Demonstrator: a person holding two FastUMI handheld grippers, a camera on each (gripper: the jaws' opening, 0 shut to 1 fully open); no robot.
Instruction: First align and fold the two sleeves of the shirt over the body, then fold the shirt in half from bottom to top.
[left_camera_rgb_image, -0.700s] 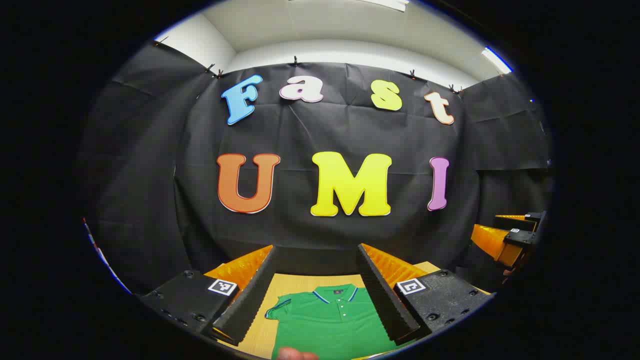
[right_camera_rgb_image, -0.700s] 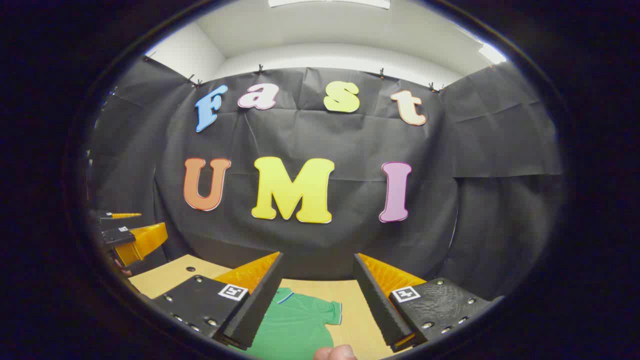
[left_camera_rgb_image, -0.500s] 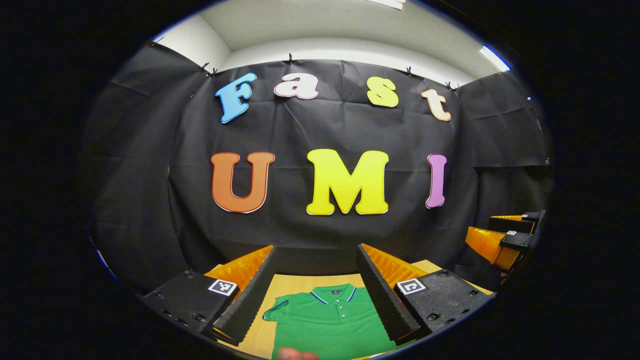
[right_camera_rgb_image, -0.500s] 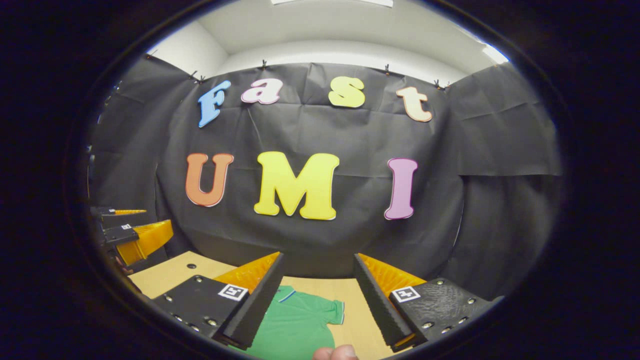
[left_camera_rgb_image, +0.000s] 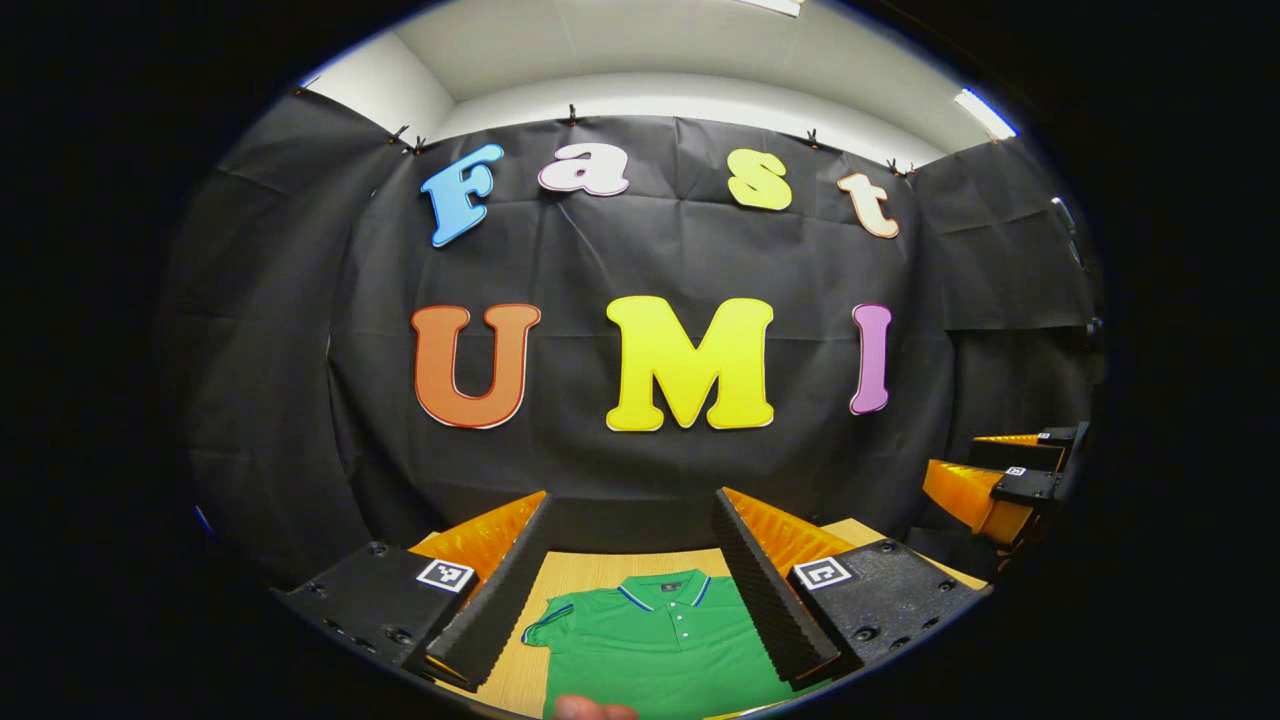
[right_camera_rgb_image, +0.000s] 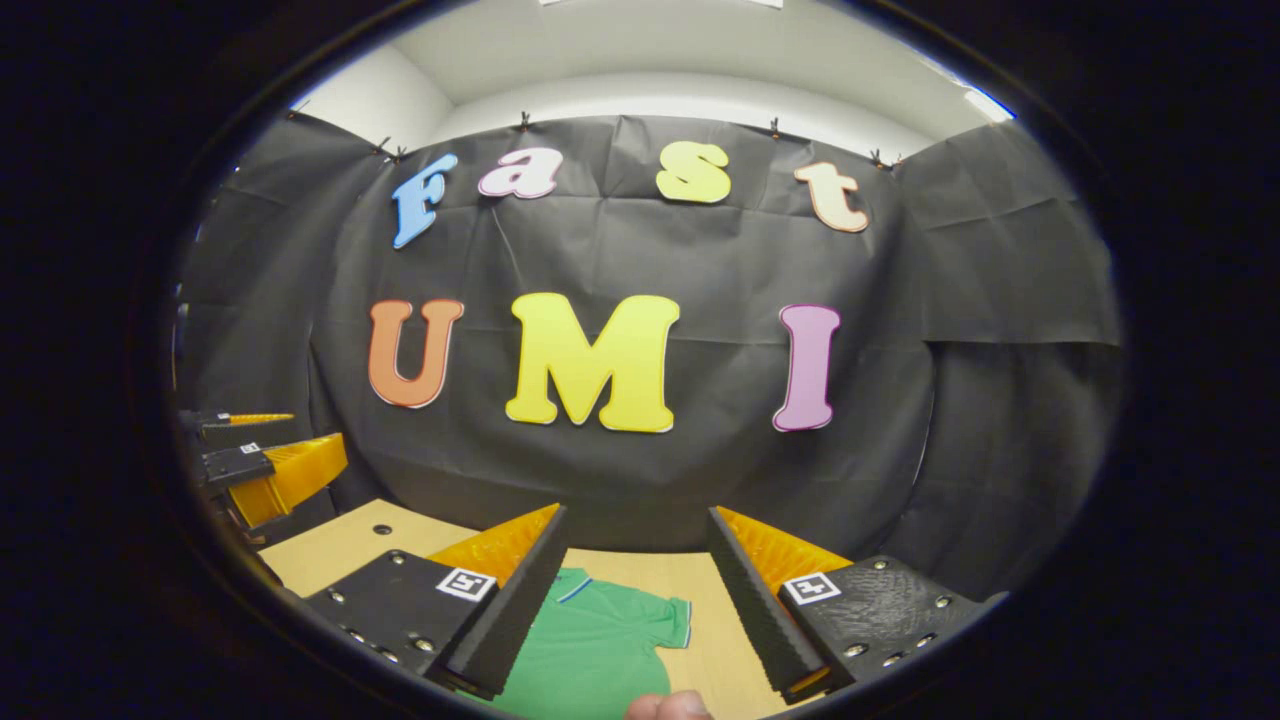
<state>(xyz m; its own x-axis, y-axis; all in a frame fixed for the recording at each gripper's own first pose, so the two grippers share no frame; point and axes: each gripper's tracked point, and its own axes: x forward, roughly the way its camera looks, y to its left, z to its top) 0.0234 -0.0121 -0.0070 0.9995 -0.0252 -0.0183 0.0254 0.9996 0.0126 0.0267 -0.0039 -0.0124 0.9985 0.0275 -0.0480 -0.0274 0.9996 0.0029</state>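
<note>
A green polo shirt (left_camera_rgb_image: 655, 645) with a blue-edged collar lies flat on the wooden table (left_camera_rgb_image: 575, 572), collar toward the far wall. My left gripper (left_camera_rgb_image: 633, 580) hangs open above it, and the collar and the shirt's left sleeve (left_camera_rgb_image: 550, 620) show between its fingers. My right gripper (right_camera_rgb_image: 636, 590) is open too, high over the shirt's (right_camera_rgb_image: 590, 650) right sleeve (right_camera_rgb_image: 665, 622). Each gripper appears in the other's view: the right one (left_camera_rgb_image: 1005, 480) at the far right, the left one (right_camera_rgb_image: 255, 465) at the far left. Both are empty.
The table (right_camera_rgb_image: 345, 540) runs back to the black cloth wall (left_camera_rgb_image: 650, 470). A fingertip (left_camera_rgb_image: 590, 710) pokes in at the bottom of the left gripper view, and another fingertip (right_camera_rgb_image: 668, 706) at the bottom of the right gripper view.
Both views have tipped down a little, so more of the shirt and table shows between the fingers. Both grippers stay open.
</note>
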